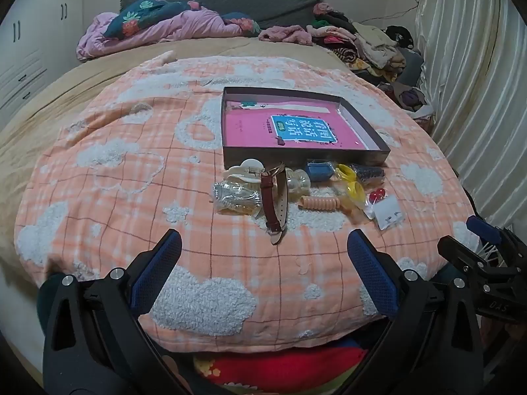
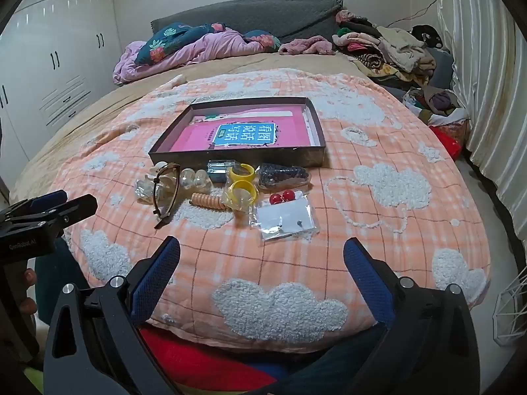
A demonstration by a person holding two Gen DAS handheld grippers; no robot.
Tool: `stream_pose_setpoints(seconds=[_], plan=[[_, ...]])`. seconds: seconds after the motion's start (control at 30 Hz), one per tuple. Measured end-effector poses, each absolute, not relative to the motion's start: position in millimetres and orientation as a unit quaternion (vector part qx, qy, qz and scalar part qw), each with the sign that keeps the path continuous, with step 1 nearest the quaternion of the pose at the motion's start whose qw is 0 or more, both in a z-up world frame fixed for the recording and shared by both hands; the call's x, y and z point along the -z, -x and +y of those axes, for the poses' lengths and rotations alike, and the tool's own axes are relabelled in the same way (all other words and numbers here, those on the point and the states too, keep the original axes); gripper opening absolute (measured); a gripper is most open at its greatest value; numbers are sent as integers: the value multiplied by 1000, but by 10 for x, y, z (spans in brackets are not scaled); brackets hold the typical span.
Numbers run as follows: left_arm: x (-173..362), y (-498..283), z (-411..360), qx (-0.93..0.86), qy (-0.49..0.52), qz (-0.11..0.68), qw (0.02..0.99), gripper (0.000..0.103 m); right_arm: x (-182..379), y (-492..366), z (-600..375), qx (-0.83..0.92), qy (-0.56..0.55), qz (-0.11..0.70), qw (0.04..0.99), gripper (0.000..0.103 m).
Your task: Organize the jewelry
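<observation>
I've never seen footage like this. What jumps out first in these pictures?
A shallow dark box with a bright pink book inside sits mid-bed on an orange checked blanket with fluffy white clouds. Just in front of it lies a cluster of trinkets: a brown-strapped watch, yellow rings and red ball earrings. At the bottom, the right gripper and left gripper stand wide open and empty.
</observation>
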State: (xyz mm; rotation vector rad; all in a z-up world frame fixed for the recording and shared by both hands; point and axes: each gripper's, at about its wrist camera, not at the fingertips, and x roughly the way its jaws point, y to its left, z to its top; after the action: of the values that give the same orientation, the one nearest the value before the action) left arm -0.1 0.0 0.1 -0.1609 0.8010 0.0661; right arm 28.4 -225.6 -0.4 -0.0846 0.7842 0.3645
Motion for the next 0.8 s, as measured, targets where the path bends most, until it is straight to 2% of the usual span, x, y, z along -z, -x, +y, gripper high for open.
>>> stream_pose_setpoints(seconds=[0.8], plan=[[-4,-1,3,-32,79,386,918,94,-30,-265,-2214,-177,43,376,908,99]])
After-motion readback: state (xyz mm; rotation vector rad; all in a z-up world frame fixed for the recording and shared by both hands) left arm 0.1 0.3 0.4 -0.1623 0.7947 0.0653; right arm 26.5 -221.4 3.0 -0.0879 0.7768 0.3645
